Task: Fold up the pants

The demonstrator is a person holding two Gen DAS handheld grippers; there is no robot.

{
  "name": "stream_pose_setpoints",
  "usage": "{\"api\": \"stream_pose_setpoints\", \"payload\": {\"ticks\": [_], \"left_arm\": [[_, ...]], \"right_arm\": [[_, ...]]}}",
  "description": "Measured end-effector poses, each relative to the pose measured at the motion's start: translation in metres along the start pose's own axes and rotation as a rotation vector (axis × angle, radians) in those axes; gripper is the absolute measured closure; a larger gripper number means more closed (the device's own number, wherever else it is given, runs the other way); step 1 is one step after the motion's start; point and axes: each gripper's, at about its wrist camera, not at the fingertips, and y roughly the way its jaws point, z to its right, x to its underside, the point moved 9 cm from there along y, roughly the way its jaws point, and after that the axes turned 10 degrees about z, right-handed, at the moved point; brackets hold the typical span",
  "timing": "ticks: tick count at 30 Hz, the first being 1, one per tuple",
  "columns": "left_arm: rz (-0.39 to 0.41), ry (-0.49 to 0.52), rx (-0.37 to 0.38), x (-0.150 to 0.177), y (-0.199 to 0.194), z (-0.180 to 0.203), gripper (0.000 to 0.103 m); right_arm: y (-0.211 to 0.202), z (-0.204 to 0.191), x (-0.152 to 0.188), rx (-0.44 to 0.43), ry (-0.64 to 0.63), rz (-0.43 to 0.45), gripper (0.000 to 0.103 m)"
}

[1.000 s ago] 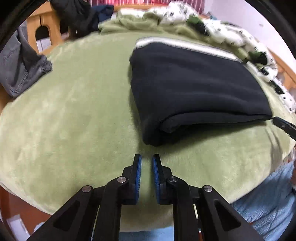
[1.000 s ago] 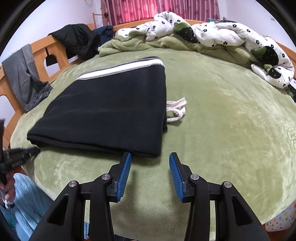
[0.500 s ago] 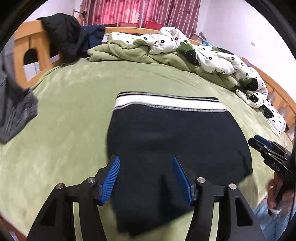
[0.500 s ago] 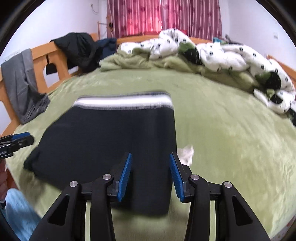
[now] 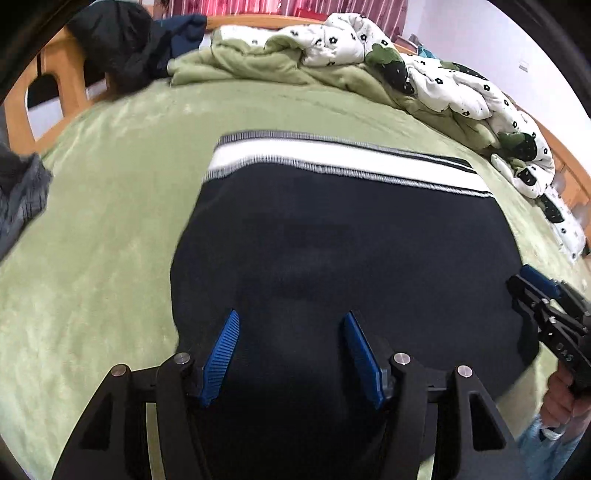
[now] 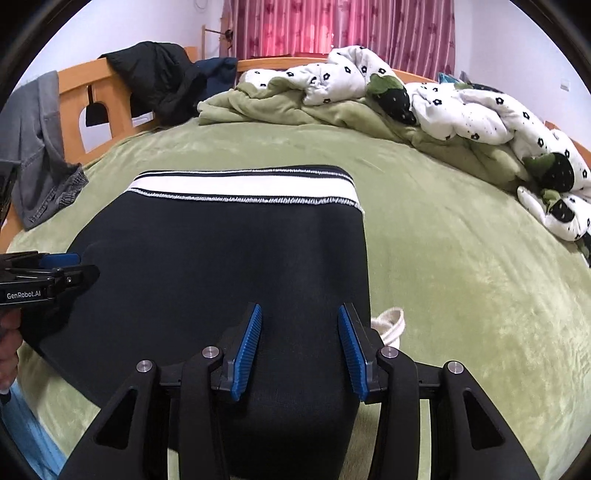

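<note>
Pants (image 5: 347,251), black and folded into a thick rectangle, lie flat on the green bed (image 5: 110,229), and both tools are over their near edge. The left tool (image 5: 290,354) has its two blue pads spread wide apart above the dark cloth, and nothing is between them; whether the pads touch the cloth cannot be told. The right tool (image 6: 300,350) is also spread, a little less wide, over the near right corner of the pants, and it holds nothing. In the left wrist view the right tool (image 5: 546,314) shows at the right border, just beside the right edge of the pants, with a hand under it. In the right wrist view the left tool (image 6: 55,275) comes in from the left border at the left edge of the pants. The white waistband (image 6: 243,188) with dark stripes lies at the far side of the pants. A white drawstring (image 6: 388,325) comes out from under the right edge, just beside the right tool. Farther away, a crumpled quilt (image 6: 461,114), white with small black flowers and green on its other side, lies along the far and right border of the bed. A black jacket (image 6: 159,81) and a grey garment (image 6: 40,147) hang on the wooden bed frame (image 6: 81,92) at the left, and pink curtains (image 6: 332,26) hang behind.
</note>
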Motion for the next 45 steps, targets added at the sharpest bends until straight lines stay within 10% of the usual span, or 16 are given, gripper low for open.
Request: {"api": "stream_pose_setpoints", "payload": {"ticks": [13,22,28,32,34,45], "left_arm": [[0.010,0.057,0.009,0.051,-0.059,0.003,0.045],[-0.027,-0.133,0.025,-0.010,-0.088,-0.006,0.044],[0.117,-0.090,0.027,-0.088,-0.048,-0.014,0.043],[0.193,-0.058,0.020,-0.107,0.017,-0.015,0.043],[0.157,-0.019,-0.093,-0.097,0.057,-0.026,0.042],[-0.008,-0.101,-0.061,-0.080,0.068,-0.043,0.030]], "right_arm": [[-0.046,-0.026,0.048,0.019,-0.094,-0.074,0.058],[-0.099,-0.044,-0.052,-0.030,-0.124,0.122,0.049],[-0.040,-0.035,-0.107,-0.007,-0.138,0.164,0.044],[0.040,-0.024,-0.089,-0.060,-0.055,0.084,0.074],[0.084,-0.009,-0.062,0.000,-0.056,0.005,0.095],[0.077,-0.008,-0.059,0.039,-0.085,-0.008,0.086]]}}
